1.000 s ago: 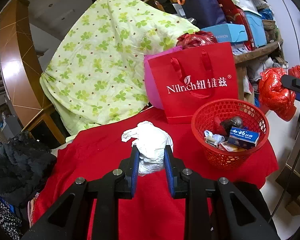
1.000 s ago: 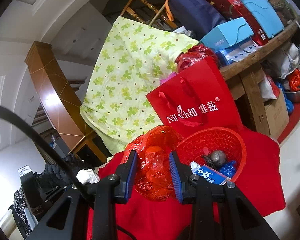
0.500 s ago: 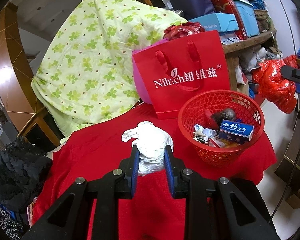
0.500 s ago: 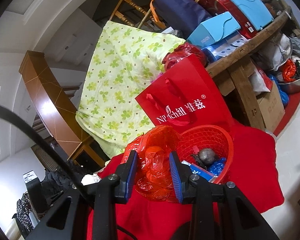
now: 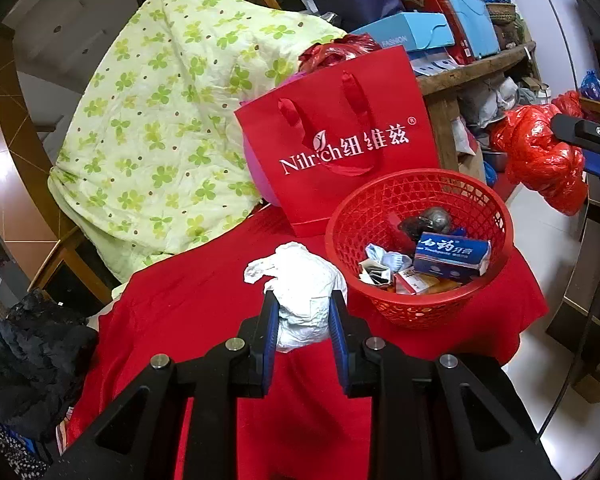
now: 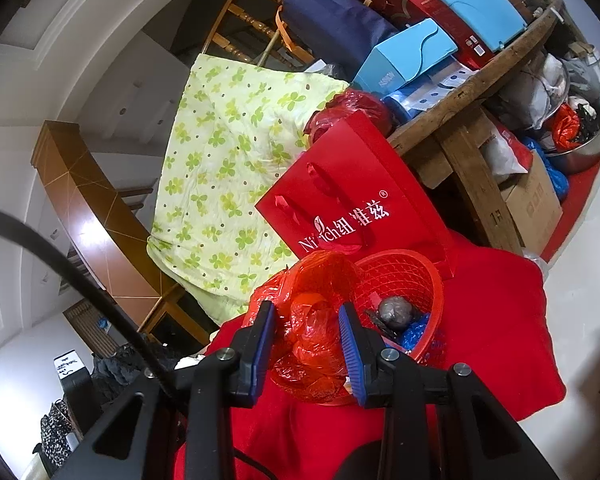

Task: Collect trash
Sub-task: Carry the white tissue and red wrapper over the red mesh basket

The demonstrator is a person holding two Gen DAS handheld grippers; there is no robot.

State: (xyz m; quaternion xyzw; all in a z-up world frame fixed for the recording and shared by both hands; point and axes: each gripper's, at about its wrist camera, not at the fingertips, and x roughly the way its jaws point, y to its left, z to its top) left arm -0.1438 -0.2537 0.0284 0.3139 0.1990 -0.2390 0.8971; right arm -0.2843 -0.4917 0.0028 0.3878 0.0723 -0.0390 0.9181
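My left gripper [image 5: 303, 312] is shut on a crumpled white plastic bag [image 5: 304, 280], held above the red cloth just left of the red mesh basket [image 5: 480, 196]. The basket holds a blue toothpaste box [image 5: 452, 254], crumpled paper and a grey ball. My right gripper [image 6: 306, 326] is shut on a crumpled red plastic bag [image 6: 312, 312], held over the left side of the basket [image 6: 416, 272]. That red bag also shows in the left wrist view [image 5: 540, 152], at the right beside the basket.
A red paper gift bag [image 5: 340, 152] stands right behind the basket. A green floral quilt [image 5: 160, 120] lies at the back left. A cluttered wooden shelf [image 6: 480, 92] is at the back right. The red cloth [image 5: 204, 300] covers the table.
My right gripper has carried the red bag closer, now over the basket's left side. My left gripper has risen and shifted, the basket now nearer and more below it.
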